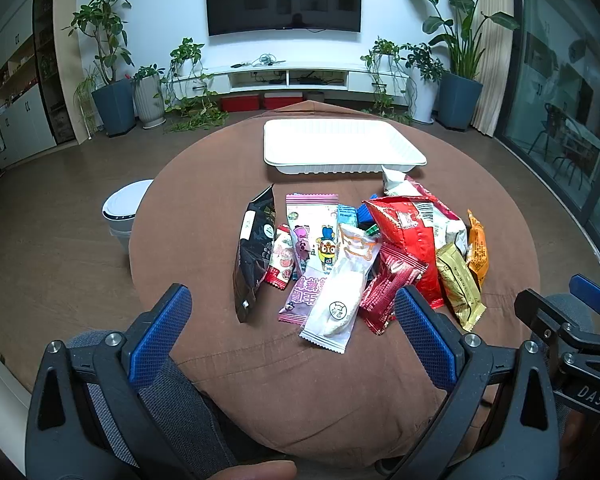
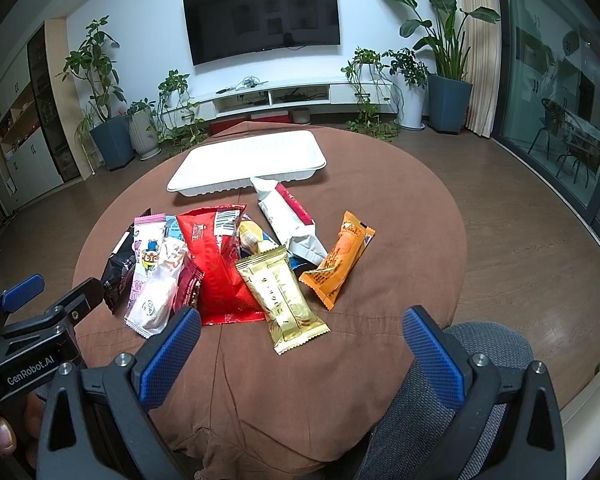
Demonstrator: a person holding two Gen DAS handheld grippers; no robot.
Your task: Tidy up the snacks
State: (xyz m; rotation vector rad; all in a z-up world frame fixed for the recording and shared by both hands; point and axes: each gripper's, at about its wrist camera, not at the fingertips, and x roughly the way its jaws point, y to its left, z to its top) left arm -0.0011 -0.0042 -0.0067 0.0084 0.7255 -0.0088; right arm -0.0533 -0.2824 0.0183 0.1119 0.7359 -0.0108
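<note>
A heap of snack packets lies mid-table: a black bag (image 1: 254,256), a pink cartoon packet (image 1: 312,236), a clear white packet (image 1: 340,296), a big red bag (image 1: 410,236) (image 2: 220,264), a gold bar (image 1: 458,284) (image 2: 282,296) and an orange packet (image 1: 477,248) (image 2: 340,258). An empty white tray (image 1: 340,148) (image 2: 248,164) sits behind the heap. My left gripper (image 1: 292,312) is open and empty, just short of the heap. My right gripper (image 2: 300,332) is open and empty, near the gold bar's front end.
The round table has a brown cloth (image 1: 260,380) (image 2: 400,208). A white bin (image 1: 124,208) stands on the floor at the left. A grey chair back (image 2: 480,344) is at the table's near edge. Plants and a TV unit line the far wall.
</note>
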